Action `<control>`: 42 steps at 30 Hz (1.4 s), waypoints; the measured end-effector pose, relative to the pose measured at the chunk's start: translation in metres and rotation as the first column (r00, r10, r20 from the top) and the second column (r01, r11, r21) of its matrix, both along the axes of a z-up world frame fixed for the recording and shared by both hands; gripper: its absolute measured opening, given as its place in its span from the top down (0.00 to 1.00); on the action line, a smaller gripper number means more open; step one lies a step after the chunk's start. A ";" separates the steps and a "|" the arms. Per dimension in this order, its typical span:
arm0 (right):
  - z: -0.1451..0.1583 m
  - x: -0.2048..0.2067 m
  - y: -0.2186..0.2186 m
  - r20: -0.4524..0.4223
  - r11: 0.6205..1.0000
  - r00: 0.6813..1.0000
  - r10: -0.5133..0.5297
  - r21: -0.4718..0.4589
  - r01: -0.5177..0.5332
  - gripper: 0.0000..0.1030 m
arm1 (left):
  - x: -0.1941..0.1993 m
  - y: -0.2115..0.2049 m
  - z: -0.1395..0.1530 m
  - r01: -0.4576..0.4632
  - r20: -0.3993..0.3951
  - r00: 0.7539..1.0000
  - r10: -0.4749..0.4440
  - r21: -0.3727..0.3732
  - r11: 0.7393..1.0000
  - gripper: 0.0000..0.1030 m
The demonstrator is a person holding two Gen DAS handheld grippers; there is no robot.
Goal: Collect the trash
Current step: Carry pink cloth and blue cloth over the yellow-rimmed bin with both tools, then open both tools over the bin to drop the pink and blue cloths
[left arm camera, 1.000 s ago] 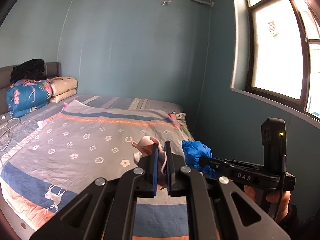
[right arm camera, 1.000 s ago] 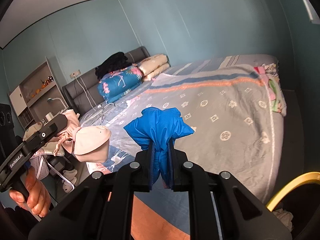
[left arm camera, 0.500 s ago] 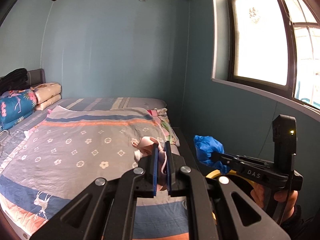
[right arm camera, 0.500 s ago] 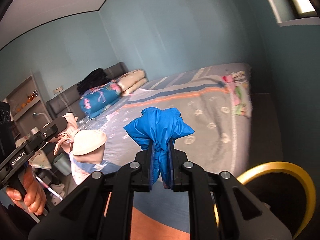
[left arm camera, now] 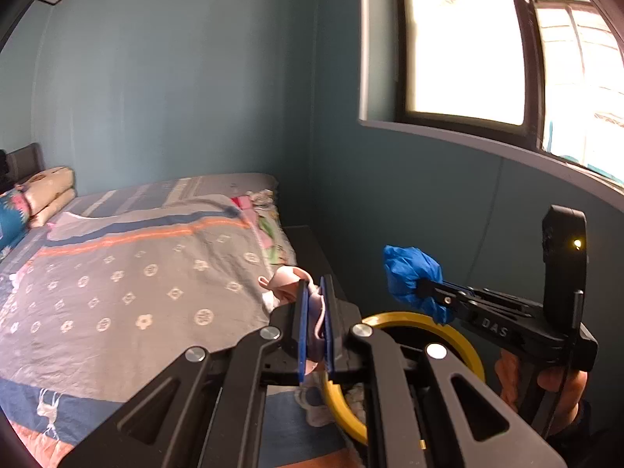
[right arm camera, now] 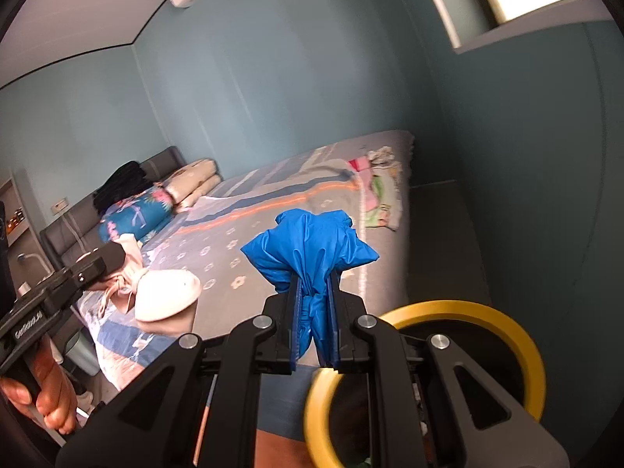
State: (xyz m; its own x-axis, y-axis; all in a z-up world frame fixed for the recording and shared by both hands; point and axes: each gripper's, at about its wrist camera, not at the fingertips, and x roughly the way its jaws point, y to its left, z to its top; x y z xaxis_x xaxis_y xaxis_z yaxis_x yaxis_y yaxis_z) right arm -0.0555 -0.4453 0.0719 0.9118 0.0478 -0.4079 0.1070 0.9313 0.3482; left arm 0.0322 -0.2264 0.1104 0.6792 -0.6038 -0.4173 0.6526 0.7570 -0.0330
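Note:
My left gripper point(left arm camera: 314, 331) is shut on a pink crumpled mask point(left arm camera: 286, 279), whose pale cup and straps point(right arm camera: 165, 298) show in the right wrist view, hanging from that gripper point(right arm camera: 117, 257). My right gripper point(right arm camera: 313, 325) is shut on a crumpled blue plastic wad point(right arm camera: 312, 245), seen from the side point(left arm camera: 413, 273) in the left wrist view. A bin with a yellow rim point(right arm camera: 460, 310) stands on the floor at the foot of the bed, just below and right of the blue wad. In the left wrist view the yellow rim point(left arm camera: 421, 318) lies between the two grippers.
A bed with a grey patterned quilt point(left arm camera: 128, 273) fills the left. Folded bedding and pillows point(right arm camera: 156, 199) lie at its head. A teal wall with a window sill point(left arm camera: 487, 144) is close on the right. A narrow dark floor strip point(right arm camera: 436, 234) runs between bed and wall.
Both grippers have swung right, off the bed toward the wall. The yellow-rimmed bin has come into fuller view below them. Both grips are unchanged.

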 end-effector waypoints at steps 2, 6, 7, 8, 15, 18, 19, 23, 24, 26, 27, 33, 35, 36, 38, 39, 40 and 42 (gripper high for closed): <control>-0.005 0.000 -0.013 -0.006 1.000 1.000 -0.022 0.012 0.022 0.89 | 0.000 -0.012 -0.004 0.021 -0.005 1.000 -0.021 0.013 1.000 0.94; -0.016 -0.004 -0.036 -0.019 0.998 0.998 -0.055 0.038 0.056 0.89 | 0.003 -0.035 -0.013 0.071 -0.041 0.997 -0.070 0.018 0.997 0.94; -0.020 -0.006 -0.043 -0.026 0.997 0.998 -0.066 0.050 0.067 0.89 | 0.003 -0.039 -0.016 0.080 -0.047 0.996 -0.079 0.019 0.997 0.94; -0.022 -0.006 -0.047 -0.028 0.996 0.997 -0.069 0.055 0.071 0.89 | 0.004 -0.044 -0.019 0.086 -0.052 0.995 -0.085 0.022 0.996 0.94; -0.042 -0.006 -0.069 -0.081 0.990 0.991 -0.106 0.084 0.113 0.88 | 0.017 -0.077 -0.051 0.130 -0.115 0.986 -0.120 0.078 0.988 0.94; -0.052 -0.004 -0.077 -0.111 0.986 0.986 -0.122 0.103 0.133 0.88 | 0.024 -0.086 -0.066 0.134 -0.148 0.982 -0.122 0.074 0.988 0.94; -0.056 -0.004 -0.080 -0.122 0.984 0.984 -0.128 0.108 0.141 0.88 | 0.025 -0.090 -0.071 0.136 -0.158 0.980 -0.124 0.071 0.988 0.94; -0.070 0.001 -0.091 -0.167 0.980 0.976 -0.141 0.119 0.162 0.88 | 0.031 -0.104 -0.089 0.144 -0.210 0.970 -0.126 0.071 0.987 0.93; -0.072 0.002 -0.092 -0.174 0.979 0.974 -0.143 0.122 0.165 0.88 | 0.032 -0.106 -0.093 0.146 -0.217 0.968 -0.127 0.074 0.987 0.93; -0.079 0.005 -0.096 -0.194 0.976 0.970 -0.145 0.131 0.172 0.88 | 0.033 -0.108 -0.100 0.148 -0.236 0.963 -0.127 0.076 0.986 0.93; -0.082 0.006 -0.098 -0.200 0.976 0.969 -0.145 0.131 0.173 0.88 | 0.034 -0.109 -0.103 0.152 -0.245 0.961 -0.129 0.076 0.985 0.93; -0.096 0.014 -0.104 -0.236 0.975 0.961 -0.140 0.133 0.175 0.86 | 0.042 -0.110 -0.117 0.160 -0.312 0.941 -0.131 0.067 0.985 0.92; -0.098 0.017 -0.103 -0.237 0.975 0.961 -0.140 0.136 0.175 0.85 | 0.044 -0.108 -0.119 0.159 -0.321 0.938 -0.131 0.064 0.985 0.89; -0.099 0.018 -0.103 -0.238 0.975 0.961 -0.142 0.134 0.177 0.85 | 0.044 -0.108 -0.119 0.158 -0.323 0.937 -0.129 0.063 0.985 0.87; -0.099 0.019 -0.102 -0.241 0.973 0.959 -0.150 0.134 0.186 0.84 | 0.046 -0.103 -0.119 0.149 -0.332 0.935 -0.124 0.050 0.988 0.74; -0.100 0.020 -0.103 -0.243 0.972 0.958 -0.155 0.138 0.192 0.82 | 0.047 -0.100 -0.119 0.137 -0.336 0.935 -0.115 0.043 0.990 0.70; -0.100 0.019 -0.102 -0.243 0.971 0.957 -0.157 0.139 0.194 0.79 | 0.048 -0.098 -0.118 0.128 -0.343 0.933 -0.109 0.033 0.991 0.62; -0.099 0.010 -0.100 -0.239 0.969 0.956 -0.168 0.140 0.205 0.73 | 0.052 -0.091 -0.117 0.107 -0.362 0.927 -0.096 0.010 0.994 0.58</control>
